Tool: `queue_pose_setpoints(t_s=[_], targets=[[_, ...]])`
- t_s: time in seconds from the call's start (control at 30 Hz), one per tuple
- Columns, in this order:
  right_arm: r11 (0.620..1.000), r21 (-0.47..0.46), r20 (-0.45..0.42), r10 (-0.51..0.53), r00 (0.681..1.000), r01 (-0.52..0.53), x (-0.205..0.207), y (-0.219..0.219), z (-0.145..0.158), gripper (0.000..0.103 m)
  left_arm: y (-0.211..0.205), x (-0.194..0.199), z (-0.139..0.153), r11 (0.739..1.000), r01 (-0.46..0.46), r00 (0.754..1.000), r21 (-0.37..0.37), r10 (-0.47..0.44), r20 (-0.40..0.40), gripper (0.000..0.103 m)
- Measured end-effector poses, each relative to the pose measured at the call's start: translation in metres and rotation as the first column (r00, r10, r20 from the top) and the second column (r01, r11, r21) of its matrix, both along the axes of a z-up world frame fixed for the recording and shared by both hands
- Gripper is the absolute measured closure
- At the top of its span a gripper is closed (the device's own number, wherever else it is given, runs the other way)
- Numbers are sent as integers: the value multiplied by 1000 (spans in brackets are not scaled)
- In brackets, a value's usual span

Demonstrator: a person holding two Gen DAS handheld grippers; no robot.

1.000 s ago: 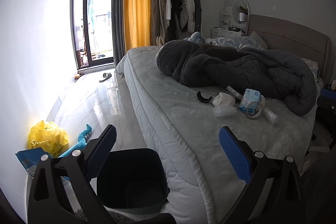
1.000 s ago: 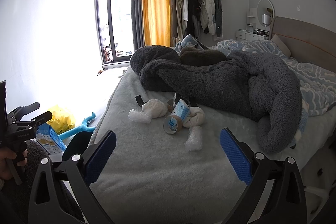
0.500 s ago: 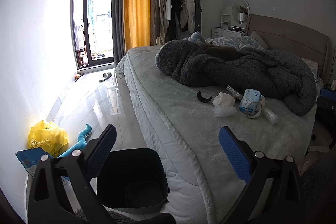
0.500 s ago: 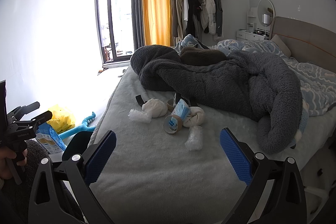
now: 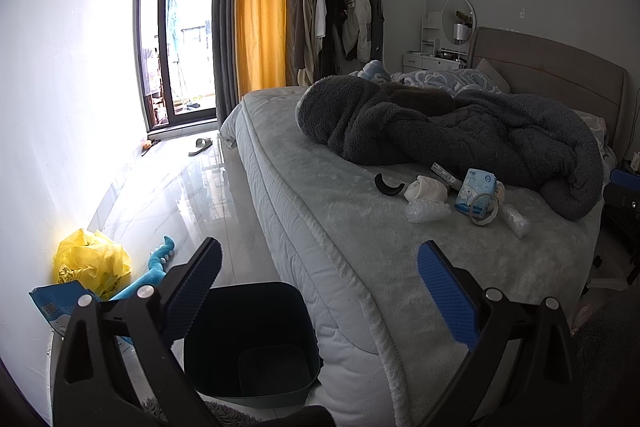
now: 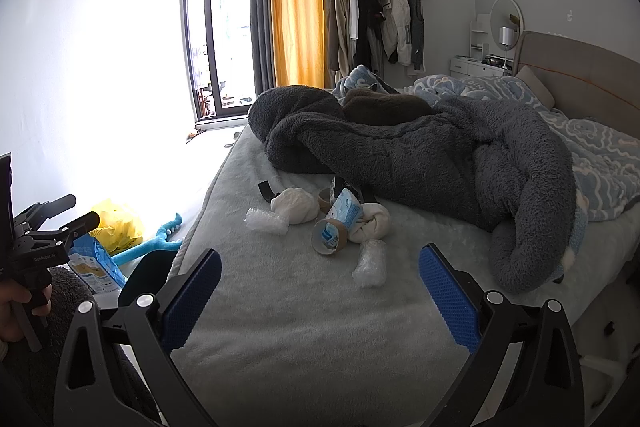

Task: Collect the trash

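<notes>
A cluster of trash lies on the grey bed [image 6: 280, 307]: a clear plastic wad [image 6: 266, 221], a white crumpled ball [image 6: 294, 205], a brown tape roll [image 6: 330, 235], a blue tissue pack [image 6: 347, 209] and another clear plastic piece [image 6: 370, 263]. The same cluster shows in the left wrist view, with the tissue pack [image 5: 475, 191] and a black curved piece [image 5: 387, 185]. A dark bin [image 5: 248, 339] stands on the floor beside the bed. My left gripper [image 5: 318, 291] is open and empty above the bin. My right gripper [image 6: 320, 293] is open and empty, short of the trash.
A rumpled dark fleece blanket [image 6: 420, 155] lies behind the trash. On the floor by the wall are a yellow bag [image 5: 92, 261], a blue toy [image 5: 154, 273] and a blue package [image 5: 56, 305]. A slipper [image 5: 201, 146] lies near the balcony door.
</notes>
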State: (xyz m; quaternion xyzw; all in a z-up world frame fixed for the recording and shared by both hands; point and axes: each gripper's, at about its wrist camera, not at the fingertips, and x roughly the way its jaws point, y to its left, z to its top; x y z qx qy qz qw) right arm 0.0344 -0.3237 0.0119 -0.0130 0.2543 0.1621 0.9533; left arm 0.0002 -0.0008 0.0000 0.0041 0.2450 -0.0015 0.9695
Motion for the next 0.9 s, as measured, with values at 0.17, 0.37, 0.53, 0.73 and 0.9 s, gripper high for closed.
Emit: queue_pose_setpoints(t_s=[0.17, 0.37, 0.53, 0.73, 0.9], targets=[[1000, -2, 0, 0, 1000, 0, 0, 0, 0, 3, -2, 0, -6, 1000, 0, 1000, -8, 0, -5, 3], [1000, -6, -8, -1, 1000, 1, -3, 3, 1, 3, 0, 0, -7, 999, -25, 1000, -44, 24, -18, 3], [1000, -20, -39, 11, 999, -12, 3, 1, -3, 3, -1, -1, -4, 1000, -13, 1000, -27, 12, -20, 3], [1000, -20, -78, 4, 997, -5, 4, 2, -4, 3, -2, 3, -2, 1000, 9, 999, -6, -9, -35, 3], [1000, -13, -113, -3, 994, 2, 18, 7, -12, 3, 1, 15, -3, 1000, 19, 998, -14, -20, -55, 3]])
